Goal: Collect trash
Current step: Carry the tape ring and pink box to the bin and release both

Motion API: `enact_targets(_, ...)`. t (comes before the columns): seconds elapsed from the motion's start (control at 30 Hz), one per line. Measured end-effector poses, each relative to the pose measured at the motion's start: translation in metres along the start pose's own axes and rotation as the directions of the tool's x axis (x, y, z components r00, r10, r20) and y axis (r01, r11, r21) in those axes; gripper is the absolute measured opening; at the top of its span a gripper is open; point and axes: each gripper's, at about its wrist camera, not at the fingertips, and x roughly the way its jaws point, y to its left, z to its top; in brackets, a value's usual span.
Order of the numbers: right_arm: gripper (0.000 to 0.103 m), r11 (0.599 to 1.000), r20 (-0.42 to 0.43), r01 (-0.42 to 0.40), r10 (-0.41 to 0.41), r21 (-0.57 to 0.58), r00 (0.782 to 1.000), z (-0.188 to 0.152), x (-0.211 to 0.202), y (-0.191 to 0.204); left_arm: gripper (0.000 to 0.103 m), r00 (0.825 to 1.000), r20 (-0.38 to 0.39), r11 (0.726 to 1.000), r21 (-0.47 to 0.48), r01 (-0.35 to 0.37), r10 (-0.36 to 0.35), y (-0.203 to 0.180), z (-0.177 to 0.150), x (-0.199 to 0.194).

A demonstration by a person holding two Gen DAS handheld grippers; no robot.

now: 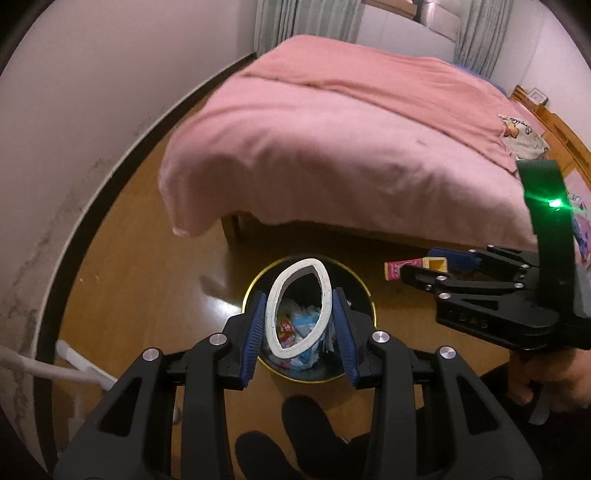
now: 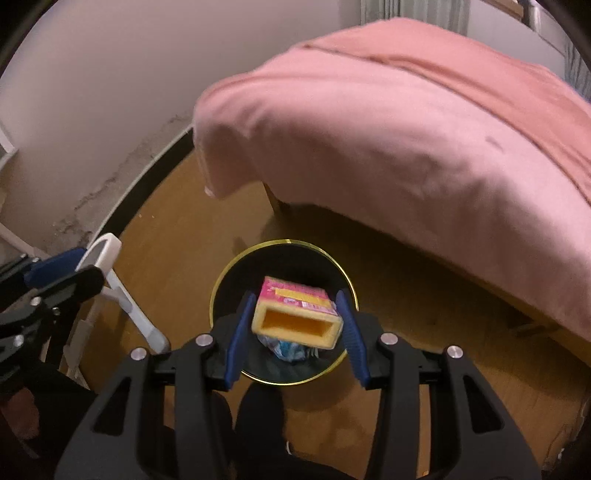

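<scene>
Directly below both pairs of fingers stands a round black trash bin with a thin gold rim (image 1: 258, 284), on a glossy brown wooden floor (image 1: 147, 280). The left gripper (image 1: 301, 317) has its blue ribbed fingers (image 1: 255, 328) clenched on a white paper cup squeezed into an oval (image 1: 275, 295), whose open mouth faces the camera; through it show crumpled blue, white and red wrappers (image 1: 303, 321) lying inside the bin. The right gripper (image 2: 293, 328) holds between its blue fingers (image 2: 236, 343) a pink and yellow cardboard box with one open end (image 2: 295, 314); the left pad presses the box, while on the right side contact is hard to make out. The box hangs tilted above the bin's opening (image 2: 221, 291), hiding most of what lies within.

Beyond the fingers, a bed draped in a soft pink blanket (image 1: 332, 147) fills the far side, its corner hanging over a wooden bed leg (image 1: 232, 225). Left of the fingers runs a pale wall with stained, flaking paint (image 1: 55, 184) above a dark baseboard. A white plastic frame (image 2: 122, 295) stands near the left gripper; its full shape is cut off. Pale green curtains (image 1: 306, 22) hang behind the bed. A printed cushion (image 1: 524, 136) lies at the bed's far right, partly hidden.
</scene>
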Motion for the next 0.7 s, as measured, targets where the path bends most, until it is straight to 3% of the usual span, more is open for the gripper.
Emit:
enact_targets(0.1,0.045,1.000,-0.024,-0.010,0.011,0.019,1.000,-0.007,0.009,-0.006,0.036,0.998,-0.061,0.999,-0.039,0.002,-0.004,0.006,-0.004,0.024)
enact_targets(0.2,0.045,0.999,-0.032,-0.028,0.029,0.033,0.999,-0.006,0.015,-0.009,0.036,0.999,-0.053,0.999,-0.041,0.002,-0.004,-0.001,0.003,0.036)
enact_targets(0.7,0.045,0.998,-0.029,-0.042,0.044,0.048,0.999,-0.004,0.015,-0.006,0.036,0.998,-0.048,0.999,-0.033,0.032,-0.033,0.001,-0.003,0.028)
